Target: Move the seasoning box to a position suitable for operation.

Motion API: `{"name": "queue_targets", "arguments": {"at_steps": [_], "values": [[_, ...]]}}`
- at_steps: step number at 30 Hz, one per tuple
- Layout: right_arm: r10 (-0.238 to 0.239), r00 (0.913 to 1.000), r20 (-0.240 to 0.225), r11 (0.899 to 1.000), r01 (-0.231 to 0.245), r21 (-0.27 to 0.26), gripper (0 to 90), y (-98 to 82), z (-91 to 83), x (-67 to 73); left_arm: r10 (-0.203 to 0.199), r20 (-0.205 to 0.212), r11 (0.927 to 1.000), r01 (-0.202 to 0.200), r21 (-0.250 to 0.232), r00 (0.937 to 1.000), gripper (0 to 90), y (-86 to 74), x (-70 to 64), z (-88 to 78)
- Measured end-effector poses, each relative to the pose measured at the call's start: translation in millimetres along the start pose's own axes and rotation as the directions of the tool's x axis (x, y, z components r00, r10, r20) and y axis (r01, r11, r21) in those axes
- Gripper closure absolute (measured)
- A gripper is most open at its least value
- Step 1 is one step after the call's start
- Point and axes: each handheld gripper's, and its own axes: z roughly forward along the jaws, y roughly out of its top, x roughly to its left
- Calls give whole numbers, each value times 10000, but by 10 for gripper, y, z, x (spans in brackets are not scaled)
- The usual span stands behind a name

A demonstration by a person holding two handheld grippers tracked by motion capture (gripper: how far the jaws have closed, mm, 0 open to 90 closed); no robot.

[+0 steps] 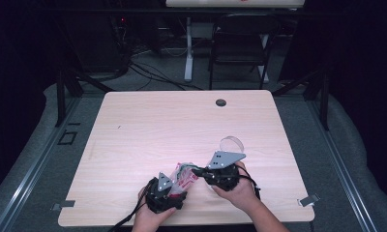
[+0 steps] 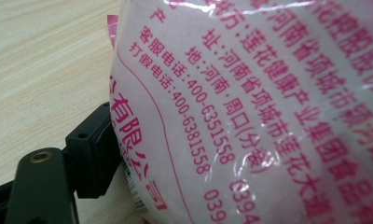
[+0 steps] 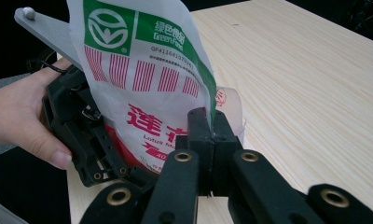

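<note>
A white plastic food bag (image 1: 184,175) with red and green print hangs between both grippers near the table's front edge. My right gripper (image 3: 211,126) is shut on the bag's (image 3: 142,79) thin right edge, its two black jaws pressed together on the film. My left gripper (image 1: 174,187) holds the bag's other side; a hand grasps its black body (image 3: 82,135). In the left gripper view the bag (image 2: 268,102) sits very close, one black finger (image 2: 89,154) pressed against its side, the other finger hidden behind it. My right gripper (image 1: 197,172) points left toward the bag.
A clear round plastic piece (image 1: 232,144) lies just behind the right gripper. The light wooden table (image 1: 182,121) stretches away with a dark grommet (image 1: 221,102) near its far edge. A black chair (image 1: 240,43) stands beyond the table.
</note>
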Motion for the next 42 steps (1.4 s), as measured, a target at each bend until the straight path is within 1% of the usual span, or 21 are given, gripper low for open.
{"name": "queue_targets", "arguments": {"at_steps": [1,3,6,10,13,14,16,21,23,30,34,35,40,42], "values": [[2,10000,1,10000,-2,-4,900,-2,-1,-1,-23,-36,10000,23,-29,10000,212,0,-2,5],[0,10000,3,10000,0,-11,900,-4,-2,0,148,-160,9999,-146,86,9998,212,7,-1,8],[7,10000,10,10000,-7,-42,900,-4,2,13,272,-342,9995,-267,147,9990,205,12,-17,19],[-30,10000,2,10000,30,-25,900,-4,1,20,216,-311,9997,-212,126,9993,203,20,-10,29],[-29,10000,58,10000,30,-43,900,-4,2,28,310,-280,9995,-307,100,9991,210,24,-5,31],[-26,10000,30,10000,27,-63,900,-5,3,29,385,-234,9992,-383,77,9990,230,23,-7,26],[-21,10000,39,10000,21,-65,900,-5,2,30,298,-269,9996,-297,10,9992,265,20,-10,24],[-42,10000,56,10000,42,-58,900,-7,-4,29,339,-303,9994,-341,-52,9990,336,16,-9,13],[-36,10000,67,10000,36,-58,900,-9,-4,30,298,-351,9995,-302,-110,9989,363,15,-8,13],[-36,9999,123,10000,37,-77,900,-14,0,32,309,-428,9994,-315,-146,9986,413,12,-13,5],[-15,9999,152,9999,17,-107,900,-18,3,31,297,-493,9992,-309,-247,9983,443,9,-13,3],[-66,9999,147,10000,67,-49,900,-16,0,29,312,-483,9992,-325,-252,9983,450,9,-10,0],[-56,9999,89,9999,57,-114,900,-16,-3,31,293,-420,9985,-312,-445,9987,492,4,-4,-12],[-60,9999,103,9999,62,-157,900,-15,-8,34,387,-452,9976,-412,-557,9982,510,0,-7,-18]]}}
